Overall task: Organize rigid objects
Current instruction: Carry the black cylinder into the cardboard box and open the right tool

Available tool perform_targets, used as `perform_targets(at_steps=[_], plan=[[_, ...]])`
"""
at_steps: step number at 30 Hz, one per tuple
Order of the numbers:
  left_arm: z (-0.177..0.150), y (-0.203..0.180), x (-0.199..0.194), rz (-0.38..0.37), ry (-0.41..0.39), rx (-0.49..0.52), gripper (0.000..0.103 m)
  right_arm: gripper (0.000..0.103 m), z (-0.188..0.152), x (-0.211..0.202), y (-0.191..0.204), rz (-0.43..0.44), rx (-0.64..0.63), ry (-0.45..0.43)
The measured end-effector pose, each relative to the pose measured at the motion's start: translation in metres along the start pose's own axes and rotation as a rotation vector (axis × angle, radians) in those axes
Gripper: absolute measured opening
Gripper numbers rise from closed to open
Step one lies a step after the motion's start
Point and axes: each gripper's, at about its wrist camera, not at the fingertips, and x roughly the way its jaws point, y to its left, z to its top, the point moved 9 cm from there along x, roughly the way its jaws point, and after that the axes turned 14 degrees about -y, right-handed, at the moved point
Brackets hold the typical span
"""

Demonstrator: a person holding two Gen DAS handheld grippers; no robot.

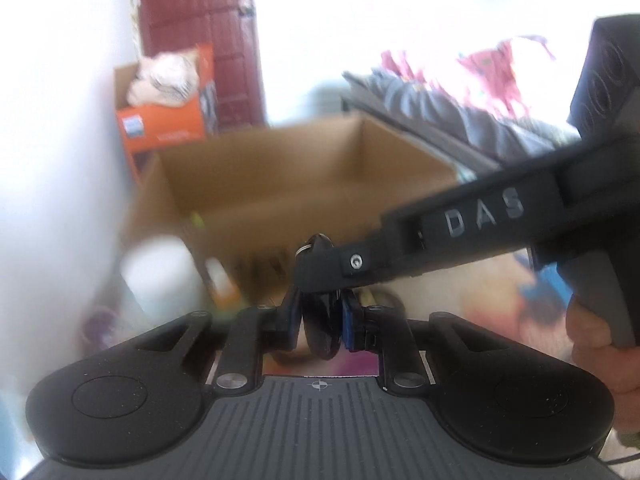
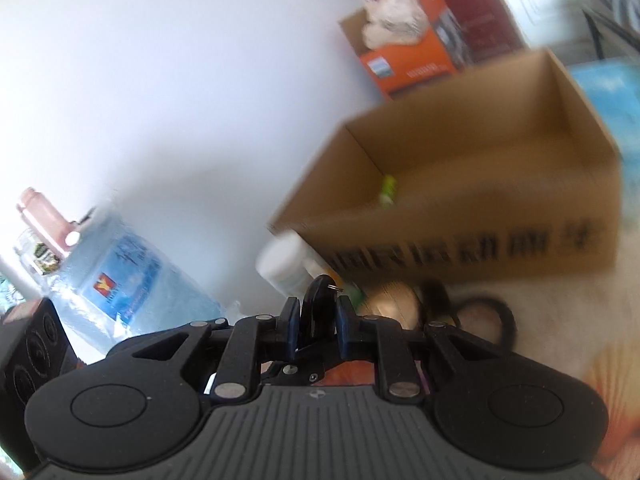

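A small glossy black key fob (image 1: 322,332) with a metal ring is pinched between both grippers. In the left wrist view my left gripper (image 1: 320,314) is shut on its lower part. My right gripper (image 1: 320,266) reaches in from the right and clamps the fob's top by the ring. In the right wrist view the right gripper (image 2: 318,314) is shut on the same fob (image 2: 318,300), whose rounded end and ring stick up between the fingers. An open cardboard box (image 1: 280,184) stands just behind, also seen as the box (image 2: 500,216) with black print; a small green item (image 2: 387,190) lies inside.
A white jar (image 2: 282,262) and an orange-capped bottle (image 1: 220,284) stand by the box's near left corner. A wrapped pack of water bottles (image 2: 128,280) lies at the left. An orange carton (image 1: 164,120) holding cloth sits by the wall. A hand (image 1: 592,340) grips the right tool.
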Motion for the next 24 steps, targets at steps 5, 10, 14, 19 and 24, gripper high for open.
perform_targets(at_steps=[5, 10, 14, 19, 24], plan=[[0.058, 0.03, 0.02, 0.024, -0.021, -0.033, 0.019, 0.021, 0.062, 0.023, 0.021, 0.067, -0.051, -0.027], [0.089, 0.054, 0.072, 0.036, 0.054, -0.042, 0.019, 0.021, 0.109, 0.072, 0.011, 0.055, -0.052, 0.028], [0.088, 0.076, 0.127, 0.043, 0.198, -0.066, 0.019, 0.021, 0.126, 0.127, -0.023, 0.009, 0.044, 0.139], [0.065, 0.094, 0.186, 0.069, 0.369, -0.084, 0.019, 0.021, 0.124, 0.187, -0.075, -0.054, 0.185, 0.278], [0.039, 0.108, 0.228, 0.11, 0.484, -0.126, 0.019, 0.021, 0.112, 0.236, -0.113, -0.125, 0.226, 0.346]])
